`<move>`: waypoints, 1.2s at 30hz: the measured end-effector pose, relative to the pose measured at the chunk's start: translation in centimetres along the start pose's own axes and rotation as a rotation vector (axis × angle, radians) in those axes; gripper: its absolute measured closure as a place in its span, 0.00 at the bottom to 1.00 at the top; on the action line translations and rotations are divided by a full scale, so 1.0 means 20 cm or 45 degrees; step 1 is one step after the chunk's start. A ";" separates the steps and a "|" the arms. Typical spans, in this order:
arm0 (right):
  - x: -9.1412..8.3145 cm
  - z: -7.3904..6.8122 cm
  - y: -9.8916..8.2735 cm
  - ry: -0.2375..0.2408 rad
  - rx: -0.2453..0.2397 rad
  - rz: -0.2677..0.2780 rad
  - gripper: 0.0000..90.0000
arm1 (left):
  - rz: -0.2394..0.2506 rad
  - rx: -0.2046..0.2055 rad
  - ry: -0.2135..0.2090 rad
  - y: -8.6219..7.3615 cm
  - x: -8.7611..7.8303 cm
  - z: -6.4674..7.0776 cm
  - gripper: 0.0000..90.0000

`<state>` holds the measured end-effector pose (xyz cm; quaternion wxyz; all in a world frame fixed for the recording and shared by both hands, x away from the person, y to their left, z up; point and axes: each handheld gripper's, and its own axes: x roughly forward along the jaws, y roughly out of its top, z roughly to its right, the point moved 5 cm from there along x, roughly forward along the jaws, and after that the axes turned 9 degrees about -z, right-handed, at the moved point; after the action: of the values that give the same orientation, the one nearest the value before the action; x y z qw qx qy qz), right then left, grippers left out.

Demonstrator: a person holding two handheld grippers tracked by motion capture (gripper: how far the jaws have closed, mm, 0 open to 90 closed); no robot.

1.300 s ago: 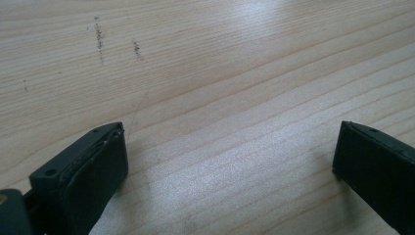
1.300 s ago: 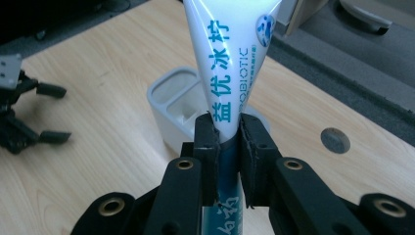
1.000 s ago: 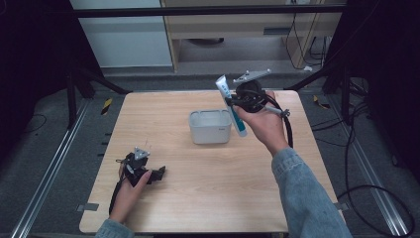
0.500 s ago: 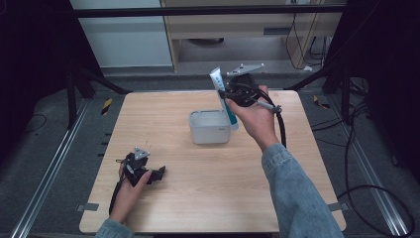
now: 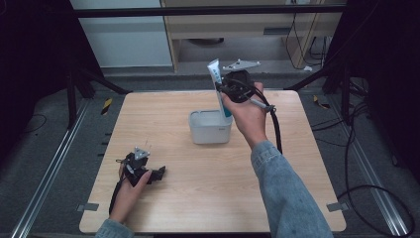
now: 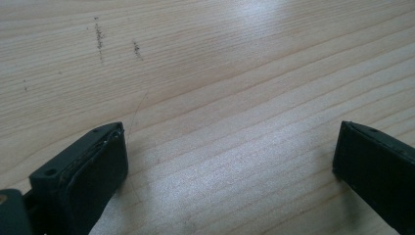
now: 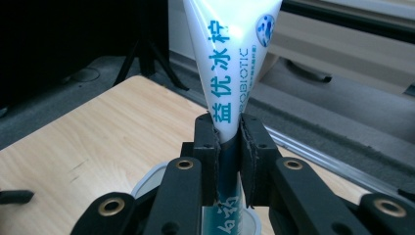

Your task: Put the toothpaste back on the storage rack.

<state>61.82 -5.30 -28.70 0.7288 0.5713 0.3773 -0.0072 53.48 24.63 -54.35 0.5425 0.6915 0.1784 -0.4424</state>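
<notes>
Pale wood runs under everything I see from the high view: the table [image 5: 163, 129] carries a white tub [image 5: 210, 127] near its middle, and my right gripper [image 5: 229, 88] hangs above the tub's far right corner. Between its jaws I pinch a white and blue tube [image 5: 218, 89], which stands nearly upright, its flat crimped end up and leaning a little to the left, its darker lower end dipping toward the tub's right side. Whether that lower end touches the tub I cannot tell from here. My left gripper [image 5: 153, 173] rests low on the table's near left part, well apart from the tub and the tube.

In the left gripper view my two black jaws stand spread wide, one at each lower corner, with bare wood grain [image 6: 220, 98] between them and a few dark specks farther off.

In the right gripper view the jaws are pressed together on the tube [image 7: 230, 63]. The pads clamp it on both sides at its narrower part; the broad white end with blue lettering fans out above the jaws, and the teal lower part runs down between them. Just beneath, the rim of the tub [image 7: 147, 178] shows, so the tube hangs directly over it, with the table's edge beyond.
</notes>
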 end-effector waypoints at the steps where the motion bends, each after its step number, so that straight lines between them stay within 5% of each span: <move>1: 0.00 0.00 0.01 -0.008 0.000 0.006 0.88 | 0.000 0.000 0.000 0.00 0.00 0.00 0.00; 14: 0.00 -0.01 0.09 -0.051 0.025 0.097 0.88 | -0.001 0.001 0.001 0.00 0.00 0.00 0.00; 36: 0.13 -0.05 0.07 -0.096 0.068 0.198 0.88 | -0.001 0.004 0.000 0.00 0.00 0.00 0.00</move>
<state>63.69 -2.94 -29.06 0.7255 0.6174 0.3036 0.0178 53.50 24.60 -54.34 0.5413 0.6923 0.1778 -0.4429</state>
